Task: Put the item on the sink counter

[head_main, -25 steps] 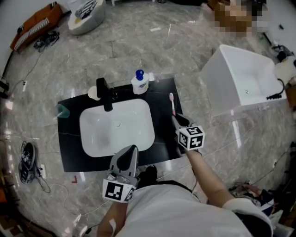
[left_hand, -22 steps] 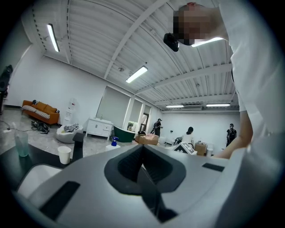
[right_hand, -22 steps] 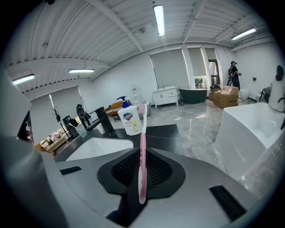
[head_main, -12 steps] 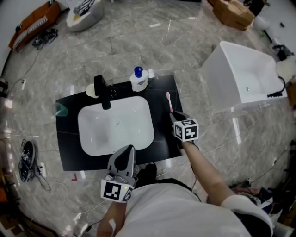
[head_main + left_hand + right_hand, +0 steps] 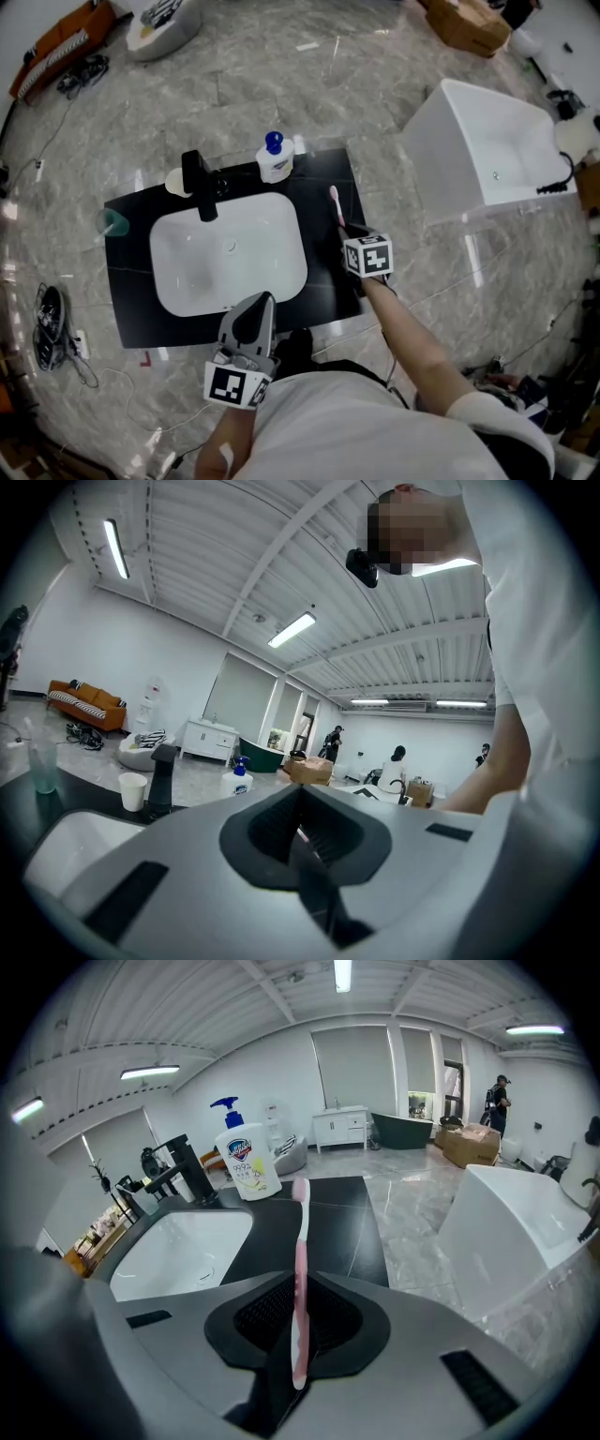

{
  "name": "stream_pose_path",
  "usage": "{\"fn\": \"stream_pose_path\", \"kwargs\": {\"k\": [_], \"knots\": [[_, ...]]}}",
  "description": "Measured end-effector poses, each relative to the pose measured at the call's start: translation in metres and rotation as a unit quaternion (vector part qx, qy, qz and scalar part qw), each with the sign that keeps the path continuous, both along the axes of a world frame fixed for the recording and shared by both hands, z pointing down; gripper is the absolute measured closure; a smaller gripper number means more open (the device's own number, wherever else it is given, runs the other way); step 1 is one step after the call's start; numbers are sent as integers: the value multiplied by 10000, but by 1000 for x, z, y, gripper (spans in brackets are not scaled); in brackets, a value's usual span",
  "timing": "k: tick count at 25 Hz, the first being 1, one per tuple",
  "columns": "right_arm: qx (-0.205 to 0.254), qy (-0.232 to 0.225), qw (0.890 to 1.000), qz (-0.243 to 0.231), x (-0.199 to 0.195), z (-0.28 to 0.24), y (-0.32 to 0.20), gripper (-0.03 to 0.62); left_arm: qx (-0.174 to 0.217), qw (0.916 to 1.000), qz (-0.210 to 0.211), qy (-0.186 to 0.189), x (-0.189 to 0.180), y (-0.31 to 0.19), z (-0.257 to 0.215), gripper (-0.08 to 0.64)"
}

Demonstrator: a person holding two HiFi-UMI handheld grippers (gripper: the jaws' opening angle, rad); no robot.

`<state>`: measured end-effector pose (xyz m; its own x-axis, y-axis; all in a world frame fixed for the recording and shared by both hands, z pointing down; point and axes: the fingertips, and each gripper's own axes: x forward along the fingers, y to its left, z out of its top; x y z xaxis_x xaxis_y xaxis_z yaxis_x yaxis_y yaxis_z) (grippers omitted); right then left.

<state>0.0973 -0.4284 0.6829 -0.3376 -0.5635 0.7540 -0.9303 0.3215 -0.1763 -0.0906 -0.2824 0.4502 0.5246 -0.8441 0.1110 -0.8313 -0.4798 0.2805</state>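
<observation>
fingers of right gripper (image 5: 345,232) pinched shut on handle of pink toothbrush (image 5: 334,204), brush head aimed away toward soap bottle (image 5: 275,159). held over right strip of black surface (image 5: 319,281), just beside white basin (image 5: 228,262); contact with surface unclear. fingers of left gripper (image 5: 262,307) pressed together, nothing between, hovering at front edge of surface. black faucet (image 5: 199,184) and white cup (image 5: 174,182) behind basin; green glass (image 5: 111,223) at left corner.
</observation>
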Motion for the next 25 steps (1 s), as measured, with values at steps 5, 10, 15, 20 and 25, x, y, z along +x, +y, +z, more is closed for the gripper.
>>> {"fn": "stream_pose_path", "kwargs": {"k": [5, 10, 15, 20, 25], "knots": [[-131, 152, 9998, -41, 0, 6, -3, 526, -75, 9999, -74, 57, -5, 0, 5, 557], [-293, 150, 9994, -57, -5, 13, -5, 526, -80, 9999, -118, 79, -10, -1, 7, 557], [-465, 257, 9986, -67, -9, 19, -8, 526, -13, 9998, -157, 134, -14, -6, 5, 557], [-616, 379, 9974, -12, -5, 25, -7, 526, -65, 9996, -194, 212, -19, -5, 7, 557], [-660, 454, 9968, 42, -4, 29, -7, 526, -50, 9995, -211, 248, -23, -8, 9, 557]]}}
